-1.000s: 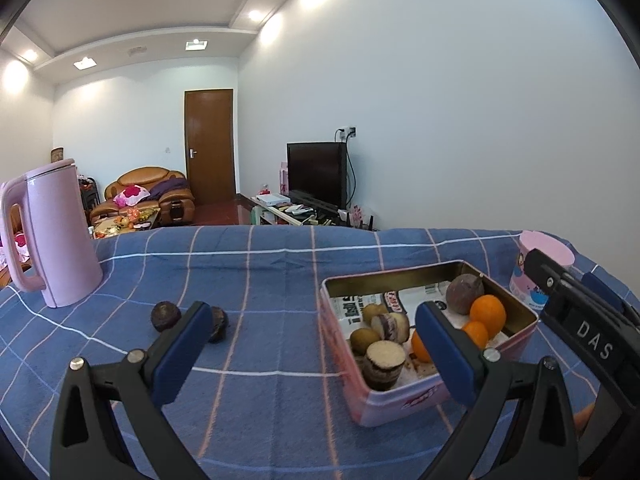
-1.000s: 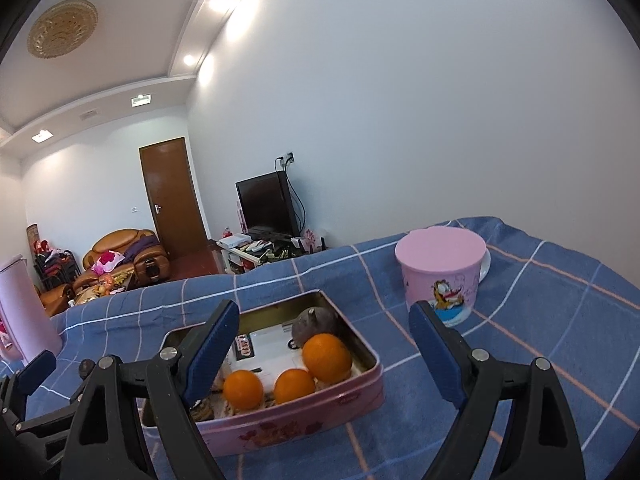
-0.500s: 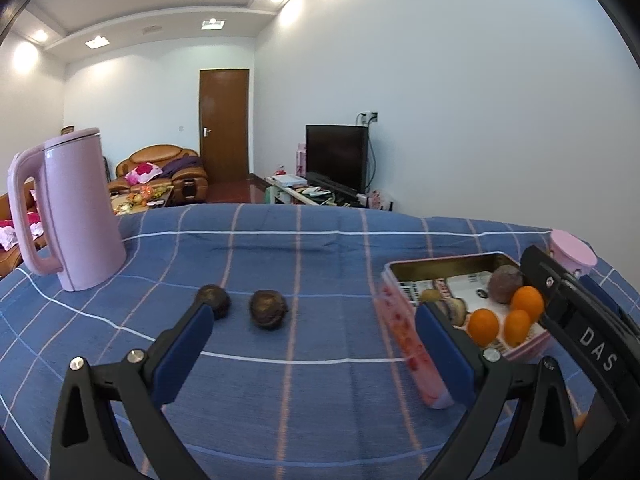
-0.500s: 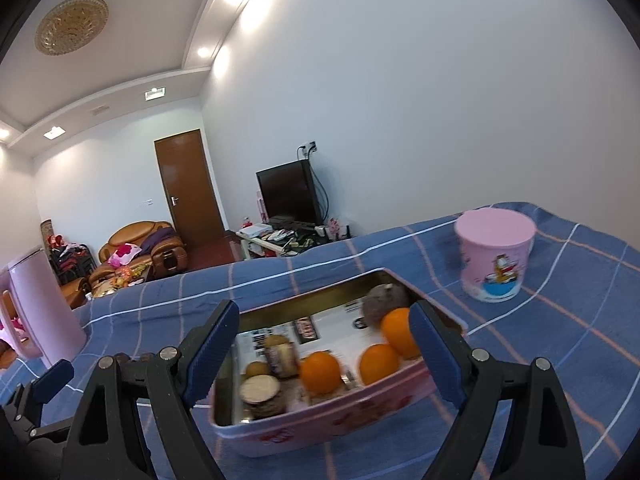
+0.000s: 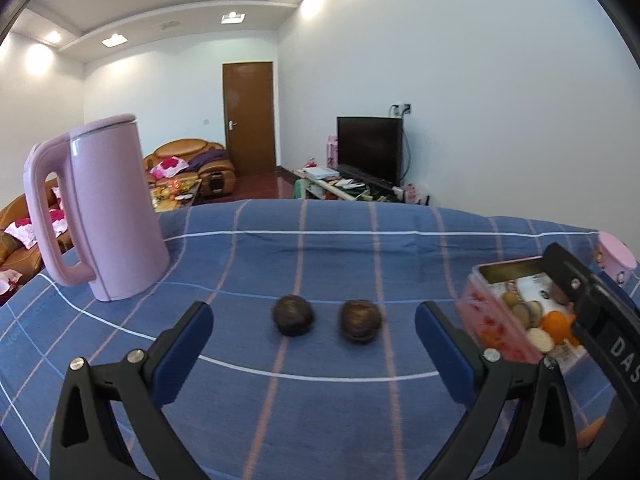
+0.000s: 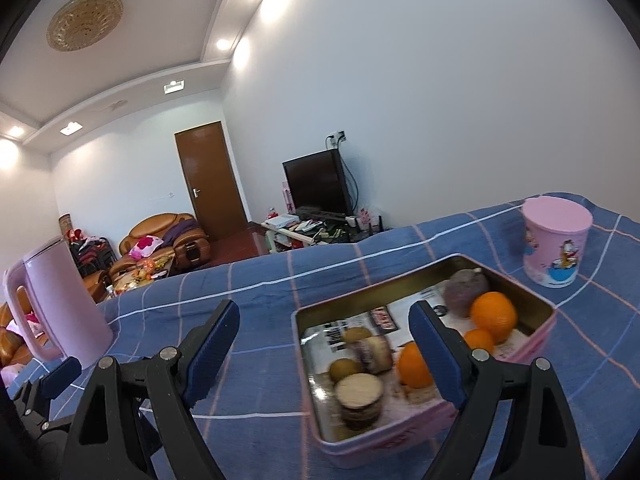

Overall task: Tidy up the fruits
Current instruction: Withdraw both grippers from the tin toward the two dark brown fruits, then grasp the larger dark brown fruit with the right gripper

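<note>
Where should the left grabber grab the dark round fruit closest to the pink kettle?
Best around its widest middle, coming from the front and slightly above. The left dark fruit sits loose on the cloth, clear of its neighbour, and the left gripper is open, already facing both.

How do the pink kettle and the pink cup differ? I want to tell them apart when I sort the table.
The kettle is tall, plain pink, with a side handle; the cup is shorter, with no handle visible and cartoon prints on its side. The kettle stands at the left end of the blue checked cloth, the cup at the right end, beyond the tin. Both are upright, pink and lidded.
</note>
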Motion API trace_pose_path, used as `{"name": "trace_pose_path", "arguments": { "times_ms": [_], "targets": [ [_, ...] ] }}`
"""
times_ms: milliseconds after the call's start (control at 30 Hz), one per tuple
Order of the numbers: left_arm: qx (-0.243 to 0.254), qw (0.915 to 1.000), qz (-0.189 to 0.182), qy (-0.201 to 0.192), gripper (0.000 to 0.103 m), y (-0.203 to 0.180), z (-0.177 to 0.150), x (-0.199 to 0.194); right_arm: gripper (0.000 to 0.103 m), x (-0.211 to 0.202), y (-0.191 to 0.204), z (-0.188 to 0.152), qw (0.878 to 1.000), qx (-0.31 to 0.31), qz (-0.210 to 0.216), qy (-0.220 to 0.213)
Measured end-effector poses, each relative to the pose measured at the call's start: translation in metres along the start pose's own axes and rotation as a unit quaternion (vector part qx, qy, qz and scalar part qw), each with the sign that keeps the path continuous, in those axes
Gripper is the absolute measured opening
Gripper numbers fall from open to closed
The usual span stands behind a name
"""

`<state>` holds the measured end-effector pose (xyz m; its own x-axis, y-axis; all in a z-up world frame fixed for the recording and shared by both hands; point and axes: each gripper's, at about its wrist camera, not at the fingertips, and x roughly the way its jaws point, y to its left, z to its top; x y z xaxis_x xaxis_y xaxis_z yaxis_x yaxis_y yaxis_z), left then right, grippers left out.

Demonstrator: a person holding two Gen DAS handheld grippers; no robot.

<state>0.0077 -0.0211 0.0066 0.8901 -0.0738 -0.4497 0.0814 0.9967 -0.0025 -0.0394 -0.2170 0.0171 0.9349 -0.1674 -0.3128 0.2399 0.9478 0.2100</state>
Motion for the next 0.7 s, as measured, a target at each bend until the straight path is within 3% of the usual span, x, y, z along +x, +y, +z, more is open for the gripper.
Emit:
{"name": "trace_pose_path", "arguments": {
  "times_ms": [267, 400, 500, 700],
  "targets": [
    [-0.013, 0.9983, 0.052, 0.02, 0.103, 0.051, 0.012, 0.03, 0.088, 0.024, 0.032, -0.002, 0.999, -0.02, 0.02, 0.032],
    [-0.066, 0.9938, 0.073, 0.052, 0.103, 0.088, 0.015, 0.049, 0.088, 0.036, 0.053, -0.005, 0.997, -0.053, 0.031, 0.056],
    [-0.106, 0.9896, 0.072, 0.065, 0.103, 0.106, 0.015, 0.057, 0.088, 0.055, 0.073, -0.01, 0.991, -0.087, 0.041, 0.096],
    [-0.106, 0.9861, 0.093, 0.088, 0.103, 0.115, 0.015, 0.069, 0.088, 0.093, 0.101, -0.02, 0.976, -0.103, 0.076, 0.176]
  ]
}}
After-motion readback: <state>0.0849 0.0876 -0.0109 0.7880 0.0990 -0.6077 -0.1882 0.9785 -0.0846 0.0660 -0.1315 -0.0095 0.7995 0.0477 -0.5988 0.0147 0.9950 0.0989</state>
